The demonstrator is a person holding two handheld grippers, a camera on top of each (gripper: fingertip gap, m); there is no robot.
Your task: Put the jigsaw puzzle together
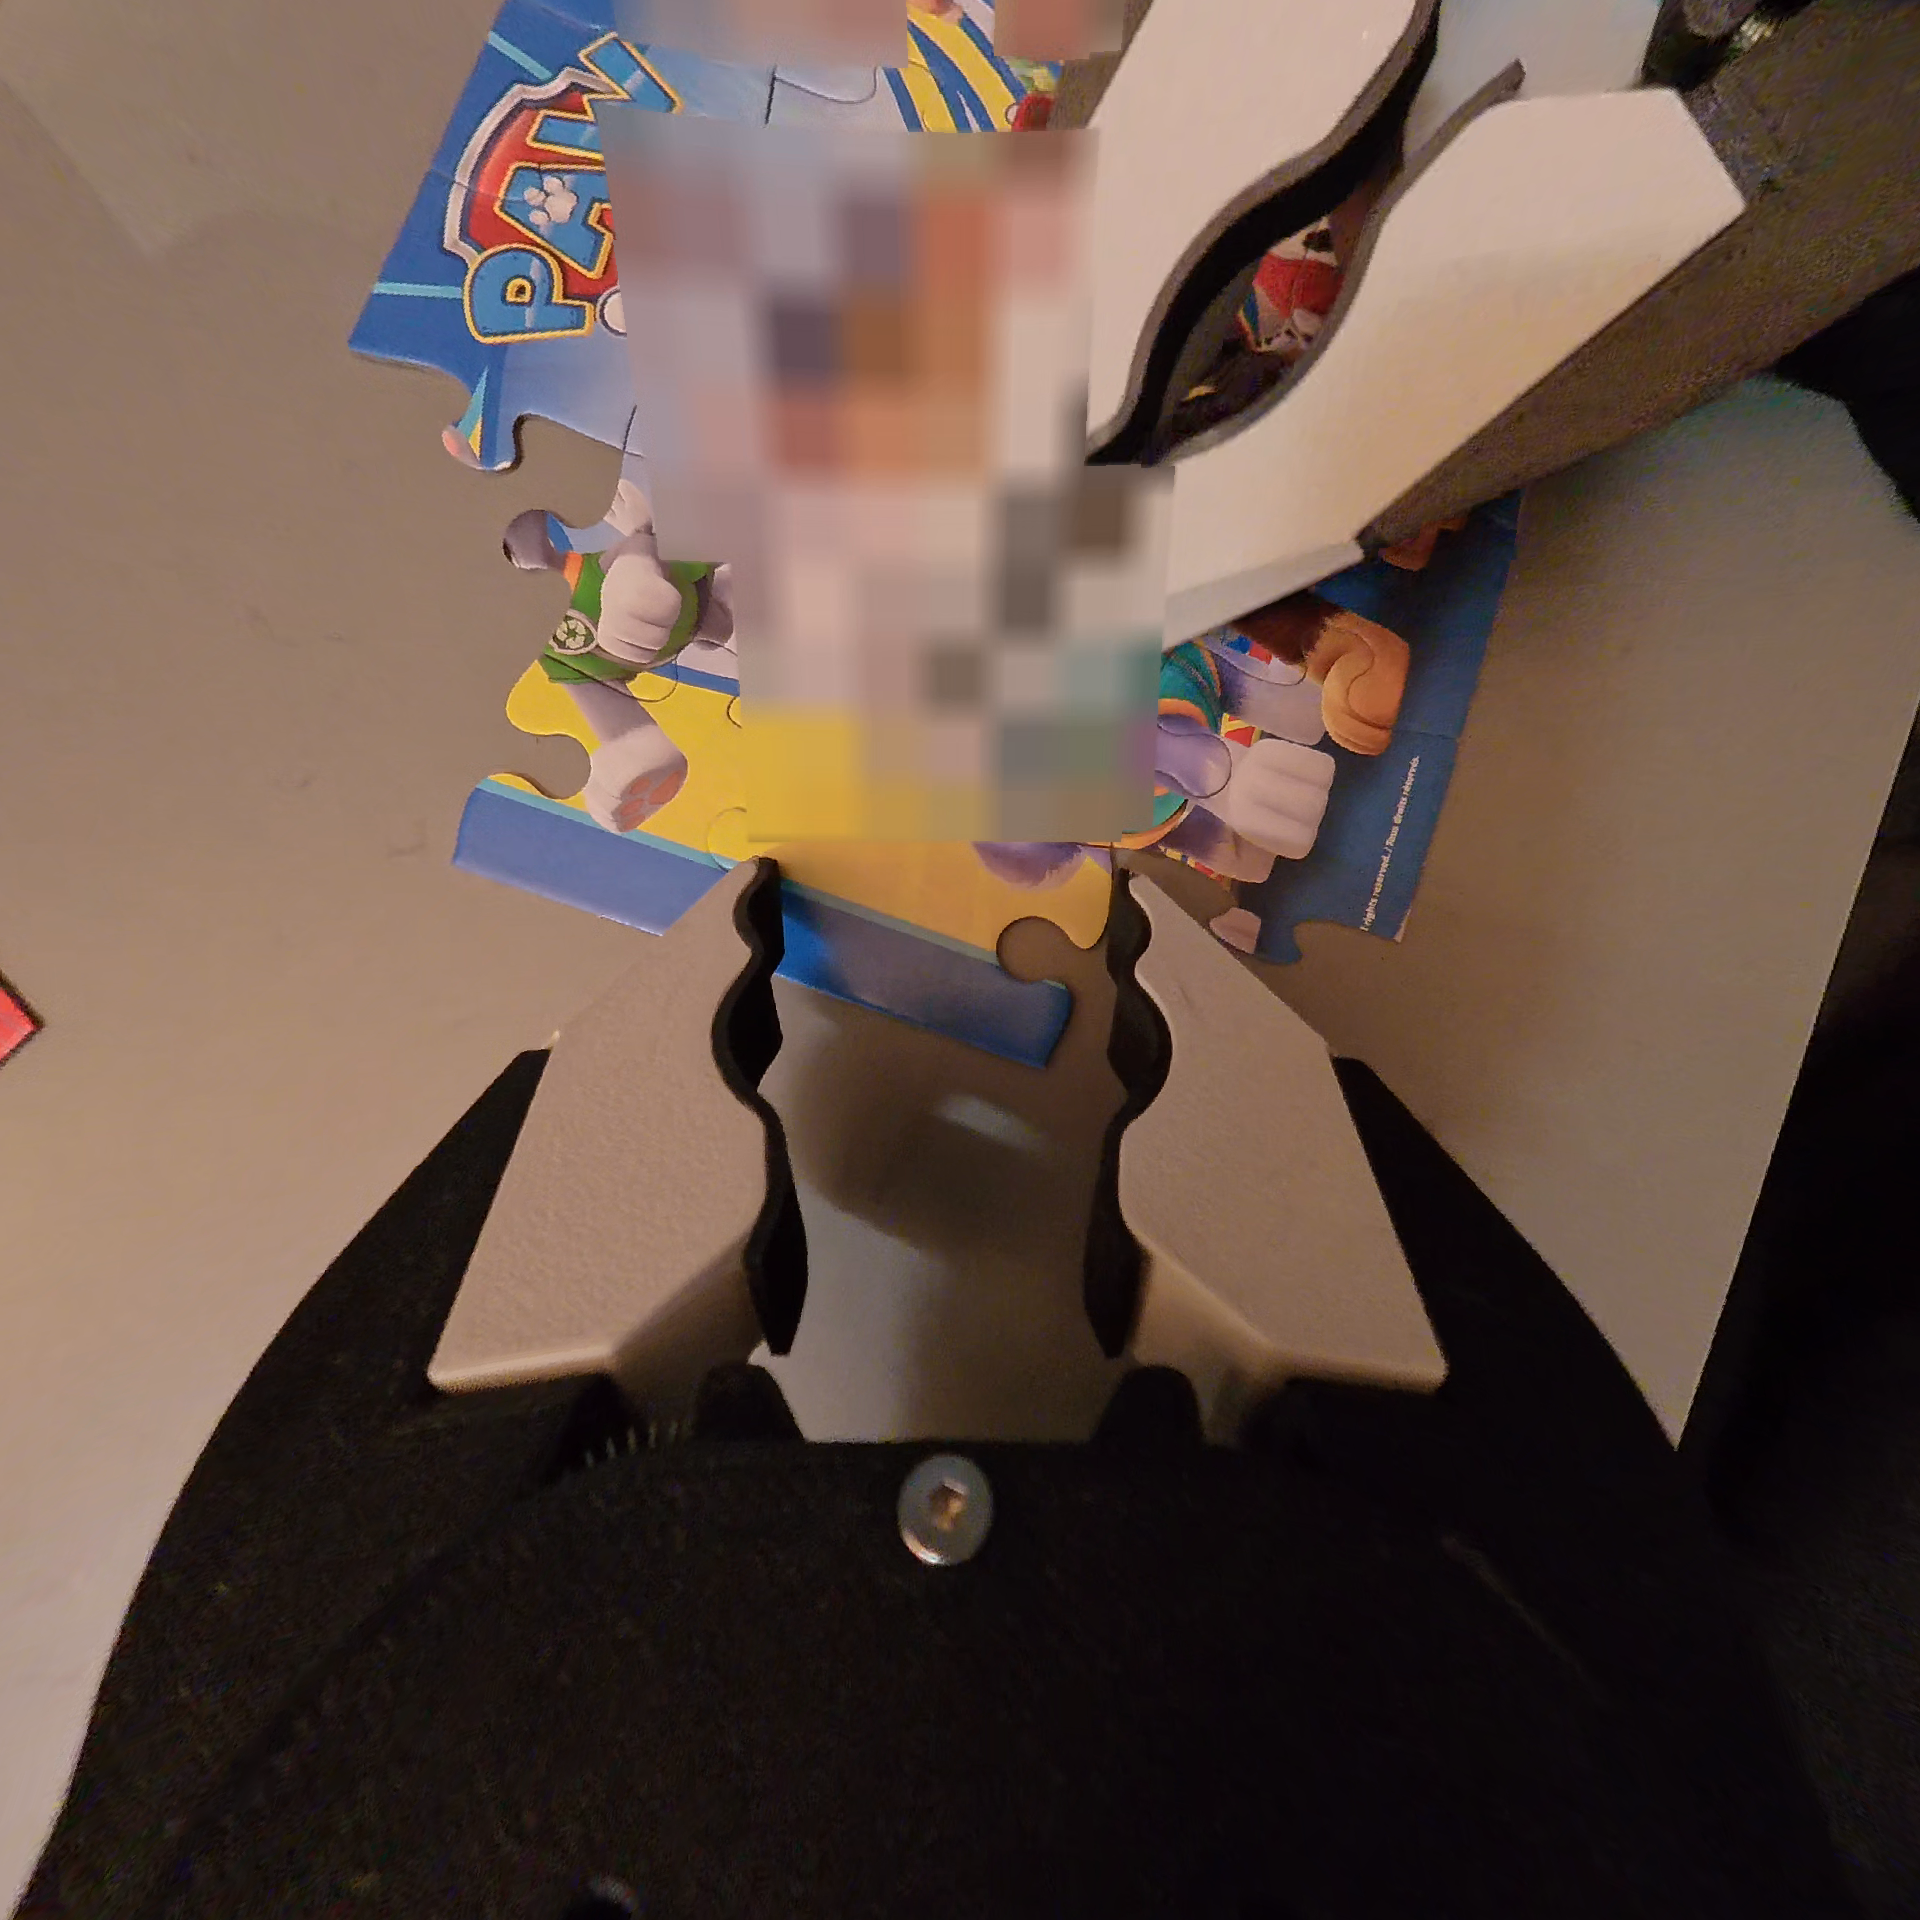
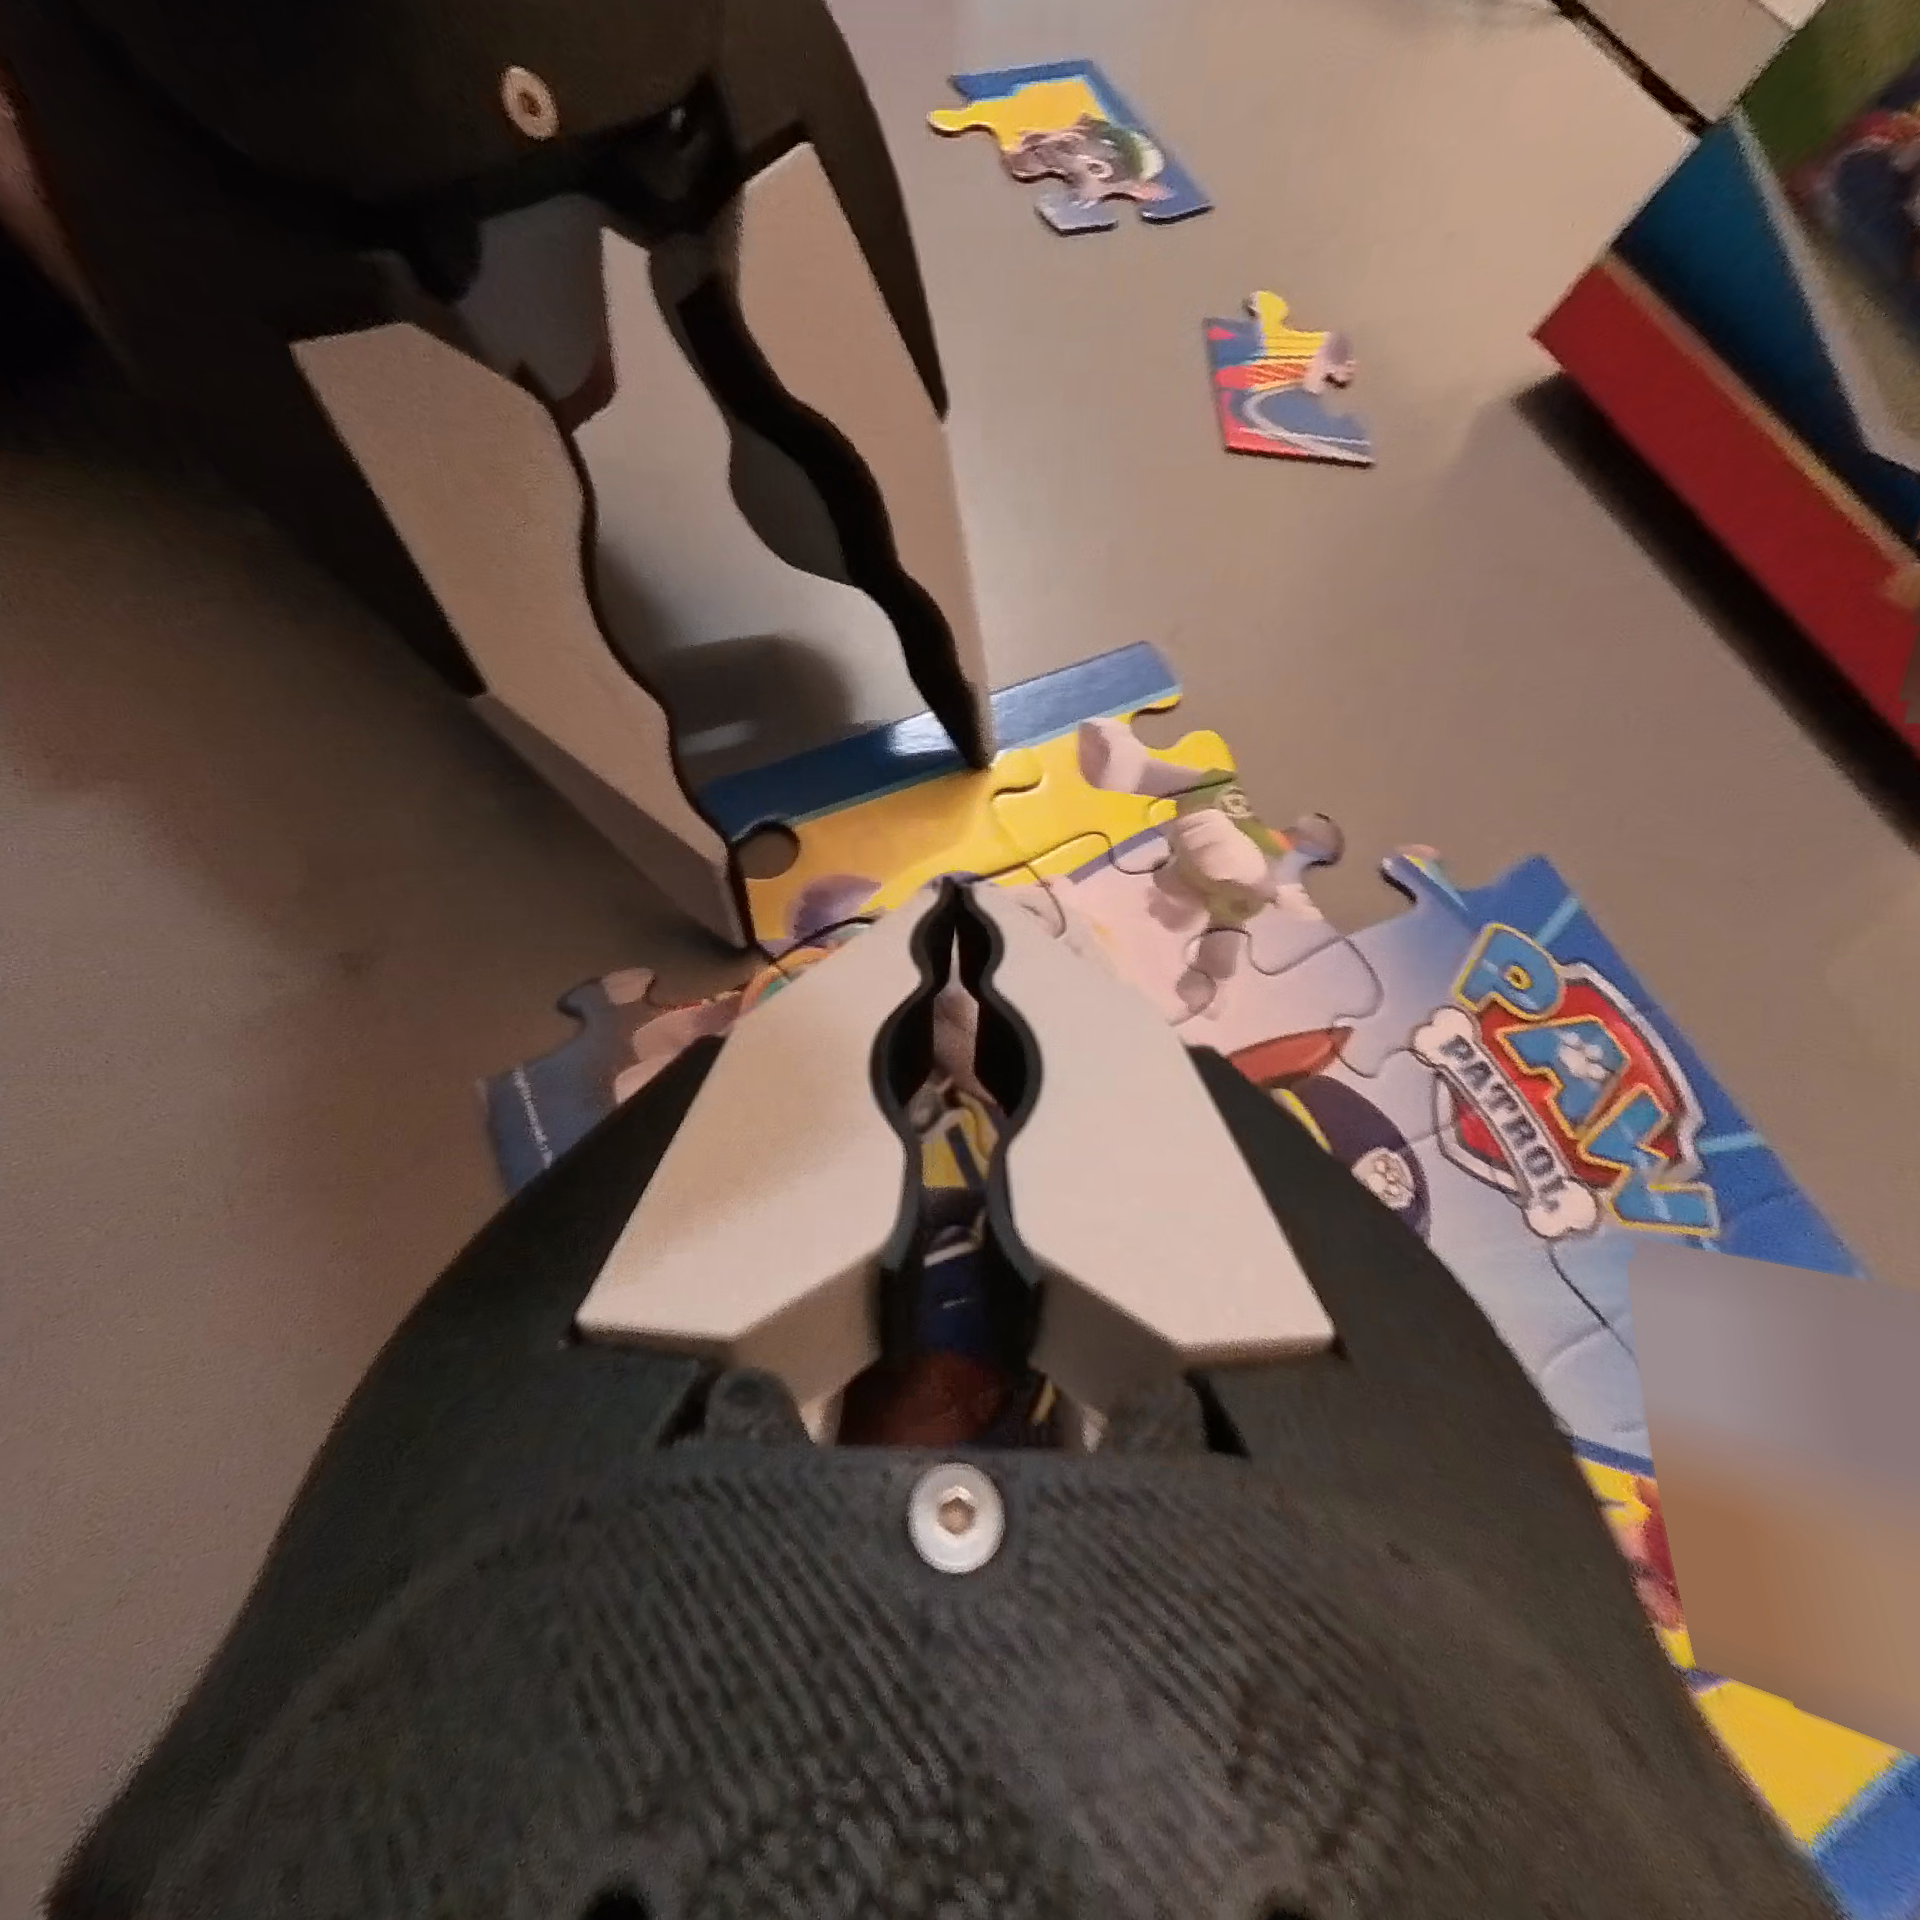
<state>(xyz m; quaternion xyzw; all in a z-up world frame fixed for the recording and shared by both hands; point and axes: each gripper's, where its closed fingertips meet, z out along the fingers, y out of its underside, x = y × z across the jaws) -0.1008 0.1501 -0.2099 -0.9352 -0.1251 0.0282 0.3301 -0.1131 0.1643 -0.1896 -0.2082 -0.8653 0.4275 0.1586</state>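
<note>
A partly joined cartoon jigsaw (image 1: 623, 644) lies flat on the grey table (image 1: 208, 675). My left gripper (image 1: 942, 873) is open. Its two fingertips (image 1: 764, 883) rest on the jigsaw's near edge, either side of a yellow piece with a blue border (image 1: 914, 977). Nothing is gripped between the pads. My right gripper (image 1: 1127, 462) comes in from the upper right, shut, with its tips down on the jigsaw. In the right wrist view my right gripper (image 2: 954, 883) is shut over the jigsaw (image 2: 1299, 987), with nothing seen between its tips. My left gripper (image 2: 857, 847) stands open on the blue-bordered piece (image 2: 883, 821).
Two loose pieces (image 2: 1081, 145) (image 2: 1288, 384) lie farther off on the table. A red and blue box (image 2: 1766, 468) stands at the right. A red object (image 1: 10, 1018) shows at the left edge. The table's edge (image 1: 1766, 1039) runs along the right. The tips of both grippers are at nearly the same place.
</note>
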